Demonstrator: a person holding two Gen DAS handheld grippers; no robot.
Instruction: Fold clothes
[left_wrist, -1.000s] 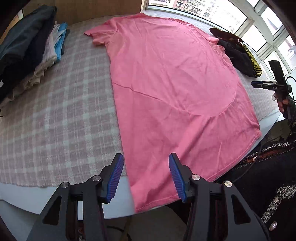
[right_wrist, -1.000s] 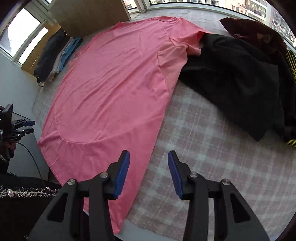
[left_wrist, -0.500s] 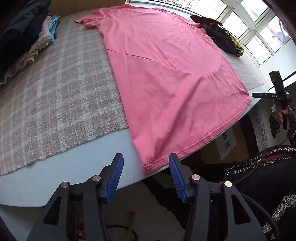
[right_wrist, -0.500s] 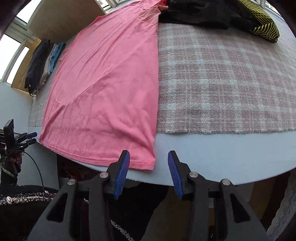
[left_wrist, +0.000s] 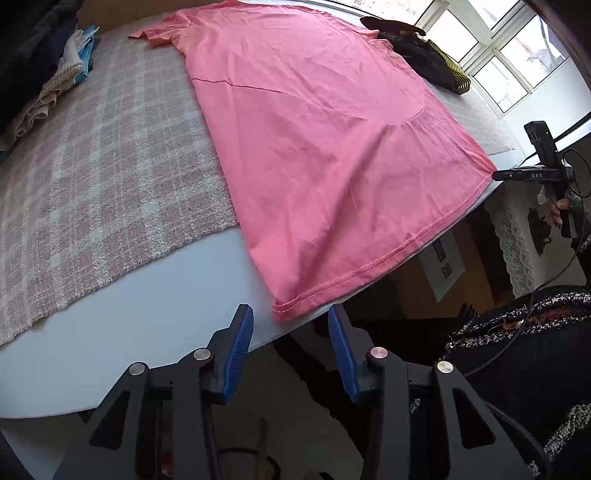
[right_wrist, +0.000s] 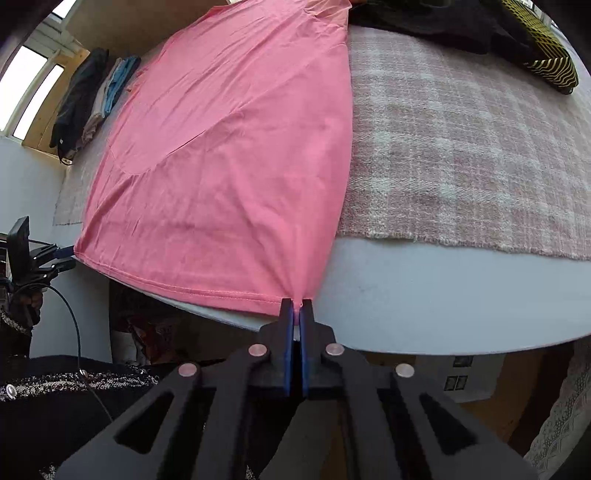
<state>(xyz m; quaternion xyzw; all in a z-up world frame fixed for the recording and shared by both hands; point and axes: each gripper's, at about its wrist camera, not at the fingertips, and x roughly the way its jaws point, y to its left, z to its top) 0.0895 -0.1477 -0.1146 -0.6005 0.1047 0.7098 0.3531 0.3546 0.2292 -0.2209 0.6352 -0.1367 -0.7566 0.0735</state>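
A pink T-shirt (left_wrist: 314, 129) lies flat on the checked cloth, its hem at the table's near edge. In the left wrist view my left gripper (left_wrist: 290, 325) stands open, its blue pads either side of the shirt's near-left hem corner (left_wrist: 284, 310), without touching it. In the right wrist view the pink T-shirt (right_wrist: 229, 166) is pulled into a small point at its near-right hem corner, where my right gripper (right_wrist: 296, 310) is shut on the fabric. The right gripper (left_wrist: 532, 175) also shows at the far right of the left view.
A stack of folded clothes (left_wrist: 40, 74) sits at the far left. Dark garments with a yellow-striped piece (left_wrist: 424, 55) lie at the far right. The checked cloth (right_wrist: 461, 147) ends short of the pale table edge (right_wrist: 424, 295). A person's dark sleeve (left_wrist: 517, 369) is close by.
Both grippers drew back to the shirt's hem at the table edge. The right gripper closed on the near-right hem corner. The left gripper stayed open around the other corner.
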